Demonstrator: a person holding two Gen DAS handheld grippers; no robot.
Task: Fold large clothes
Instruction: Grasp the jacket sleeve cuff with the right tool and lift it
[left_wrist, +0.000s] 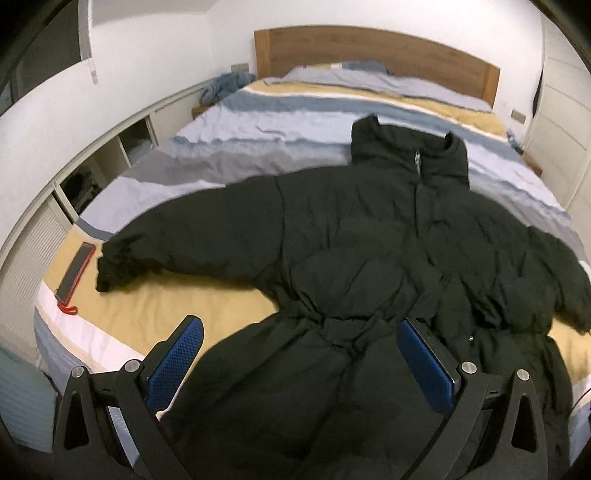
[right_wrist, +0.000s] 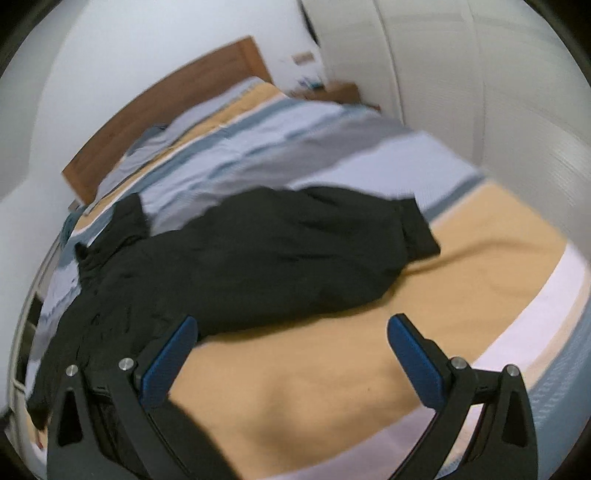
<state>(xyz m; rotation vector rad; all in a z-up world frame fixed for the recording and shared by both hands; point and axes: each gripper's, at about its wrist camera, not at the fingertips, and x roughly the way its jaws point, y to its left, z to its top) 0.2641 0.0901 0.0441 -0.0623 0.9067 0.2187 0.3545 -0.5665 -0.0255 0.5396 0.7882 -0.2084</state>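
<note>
A long black padded coat lies front up on the striped bed cover, collar toward the headboard, both sleeves spread outward. My left gripper hovers open above the coat's waist and lower skirt, nothing between its blue pads. In the right wrist view the same coat shows with its sleeve cuff pointing right. My right gripper is open over the yellow band of the cover, just below that sleeve, its left pad near the coat's side.
A phone in a red case lies on the bed's left edge near the left cuff. White shelving runs along the left wall. The wooden headboard is far back. A white wardrobe stands right of the bed.
</note>
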